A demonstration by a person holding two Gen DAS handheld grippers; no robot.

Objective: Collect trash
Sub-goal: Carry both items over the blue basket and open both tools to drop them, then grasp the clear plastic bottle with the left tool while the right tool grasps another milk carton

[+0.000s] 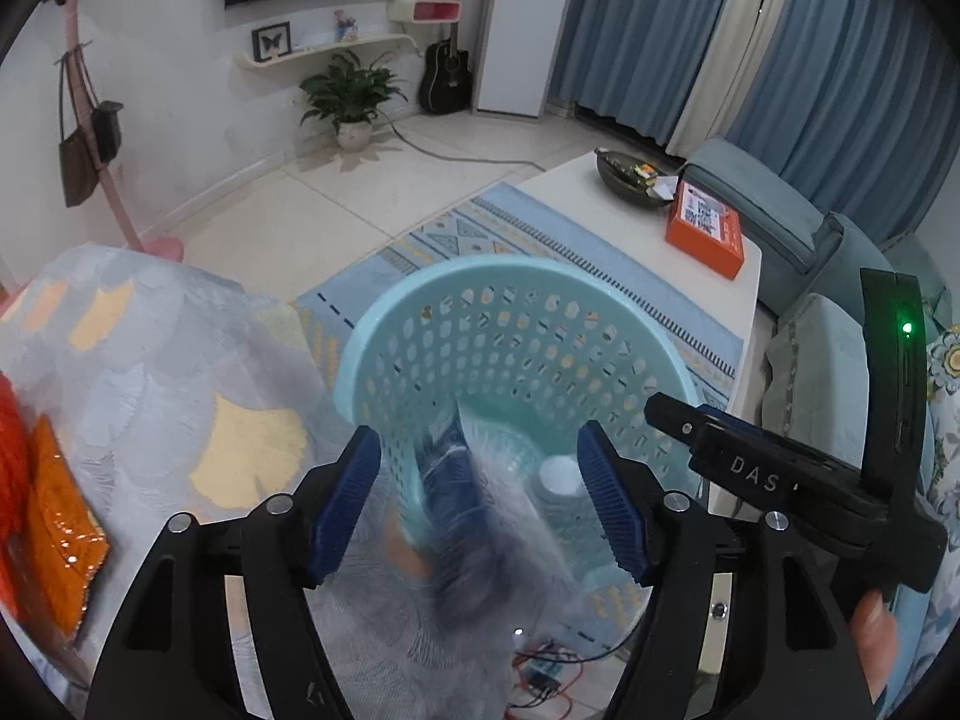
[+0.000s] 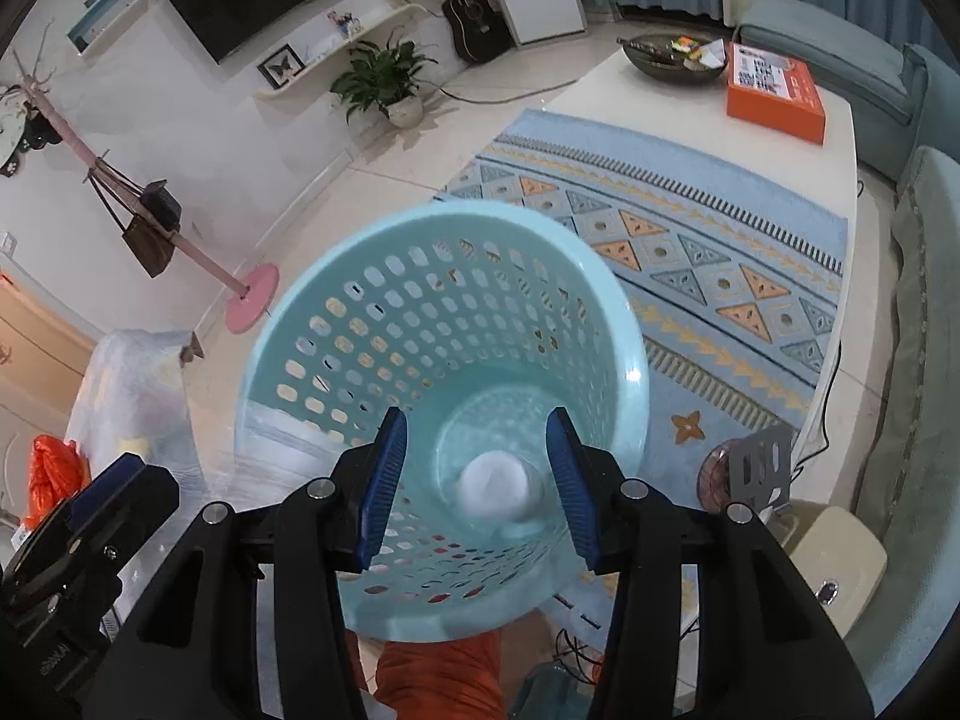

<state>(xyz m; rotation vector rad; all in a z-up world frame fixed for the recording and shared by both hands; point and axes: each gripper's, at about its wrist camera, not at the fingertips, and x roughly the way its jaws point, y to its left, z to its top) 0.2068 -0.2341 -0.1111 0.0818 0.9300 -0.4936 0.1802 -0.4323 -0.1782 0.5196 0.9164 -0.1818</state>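
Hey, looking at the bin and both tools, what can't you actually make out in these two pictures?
- Left wrist view: the item dropping between the left tool fingers is motion-blurred; what it is stays unclear.
- Right wrist view: the white lump at the bin bottom is blurred.
- Right wrist view: the orange thing below the bin is cut off by the frame edge.

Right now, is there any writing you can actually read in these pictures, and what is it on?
"DAS": white letters on the right gripper, seen from the left wrist camera.
Orange box on the white table: printed label, too small to read.
Left gripper: lettering too blurred to read.
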